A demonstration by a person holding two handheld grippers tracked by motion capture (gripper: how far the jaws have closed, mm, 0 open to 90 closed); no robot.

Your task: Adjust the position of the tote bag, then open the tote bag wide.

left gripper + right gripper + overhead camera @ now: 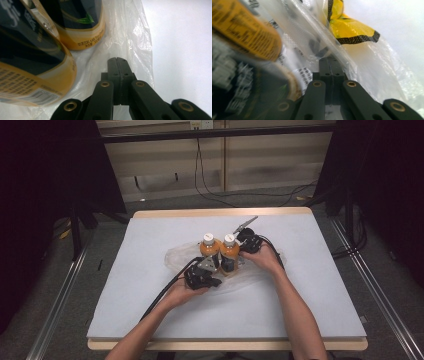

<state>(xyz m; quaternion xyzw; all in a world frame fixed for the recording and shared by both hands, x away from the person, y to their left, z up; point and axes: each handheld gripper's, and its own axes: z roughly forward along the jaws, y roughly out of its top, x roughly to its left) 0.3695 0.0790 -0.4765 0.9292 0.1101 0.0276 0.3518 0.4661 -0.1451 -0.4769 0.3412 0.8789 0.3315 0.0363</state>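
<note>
while both grippers (214, 270) (239, 251) pinch the bag (175, 257) shut, two bottles (210, 251) stand upright.

Two bottles (220, 251) hold orange drink under white caps, with black labels edged in gold. The bag (175, 256) is clear plastic; the table (150, 270) is pale grey-blue.

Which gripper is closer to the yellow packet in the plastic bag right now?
Right. The right gripper has its shut jaws at the clear bag, just below the yellow packet. The left gripper sits on the near side of the two bottles.
</note>
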